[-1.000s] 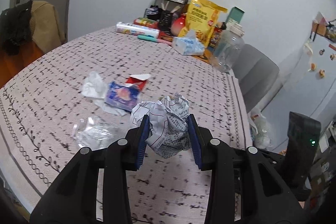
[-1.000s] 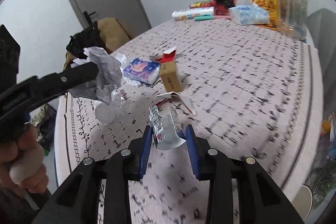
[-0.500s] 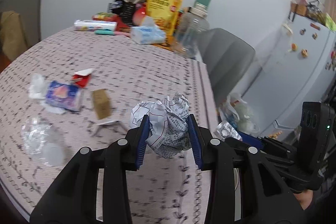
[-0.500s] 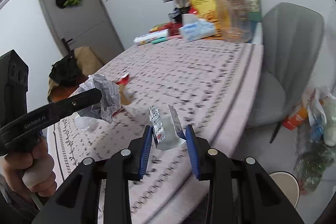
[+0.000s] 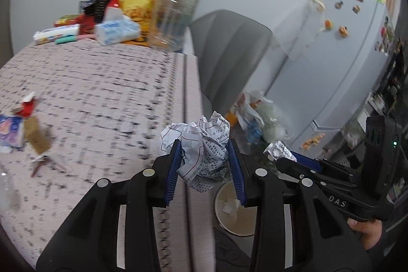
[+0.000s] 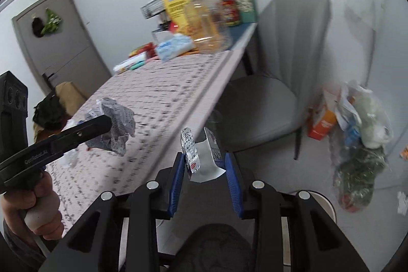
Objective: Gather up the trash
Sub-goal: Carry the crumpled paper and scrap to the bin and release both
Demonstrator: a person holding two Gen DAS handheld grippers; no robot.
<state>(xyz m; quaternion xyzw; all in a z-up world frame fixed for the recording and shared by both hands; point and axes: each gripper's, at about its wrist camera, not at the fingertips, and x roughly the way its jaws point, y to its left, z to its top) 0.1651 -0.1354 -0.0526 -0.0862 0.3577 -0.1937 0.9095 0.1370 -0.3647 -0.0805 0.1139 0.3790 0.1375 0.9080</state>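
My left gripper [image 5: 205,165] is shut on a crumpled printed paper ball [image 5: 204,144], held past the table's right edge above a round trash bin [image 5: 234,218] on the floor. The ball also shows in the right wrist view [image 6: 114,126]. My right gripper [image 6: 204,167] is shut on a silver foil blister pack [image 6: 191,152], held off the table edge; the pack shows in the left wrist view [image 5: 278,152]. The bin rim [image 6: 329,205] shows below the right gripper. A small brown box [image 5: 35,137], a blue wrapper [image 5: 10,129] and a red scrap [image 5: 26,106] lie on the table.
A grey chair [image 6: 275,78] stands by the table's edge. Bags of rubbish [image 6: 357,144] lie on the floor beside it. A fridge [image 5: 344,55] stands at the right. A clear jar [image 5: 173,17], a tissue pack [image 5: 117,29] and snack bags crowd the table's far end.
Both grippers have swung right, from over the table to past its edge, each still holding its piece. The bin has come into view under the left gripper.
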